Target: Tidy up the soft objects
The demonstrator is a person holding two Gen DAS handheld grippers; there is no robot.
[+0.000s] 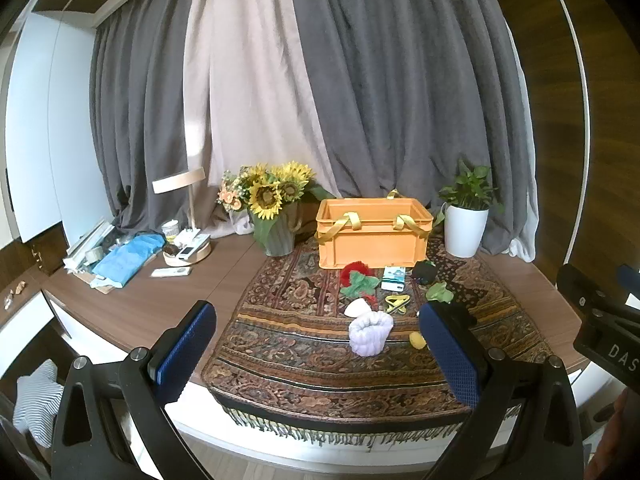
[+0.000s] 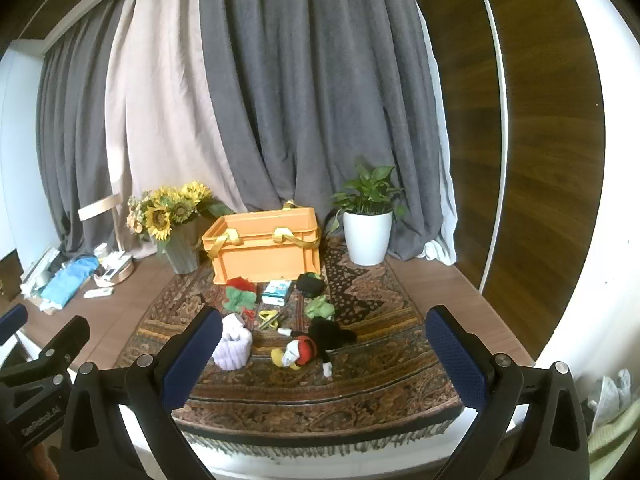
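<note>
An orange crate (image 1: 372, 236) (image 2: 266, 246) with yellow handles stands at the back of a patterned rug (image 1: 304, 344) (image 2: 380, 360). In front of it lie soft things: a lilac knitted item (image 1: 370, 332) (image 2: 234, 346), a mouse plush toy (image 2: 316, 342), a red and green cloth piece (image 1: 358, 278) (image 2: 239, 294), a black soft item (image 1: 424, 272) (image 2: 310, 283), a green piece (image 1: 438, 292) (image 2: 319, 307) and a tissue pack (image 1: 393, 278) (image 2: 277, 292). My left gripper (image 1: 318, 350) and right gripper (image 2: 324, 354) are both open and empty, held back over the rug's front edge.
A sunflower vase (image 1: 276, 208) (image 2: 176, 224) stands left of the crate, a white potted plant (image 1: 466, 216) (image 2: 368, 224) right of it. A lamp, tray and blue cloth (image 1: 128, 258) clutter the far left. Grey curtains hang behind. The table's front edge is near.
</note>
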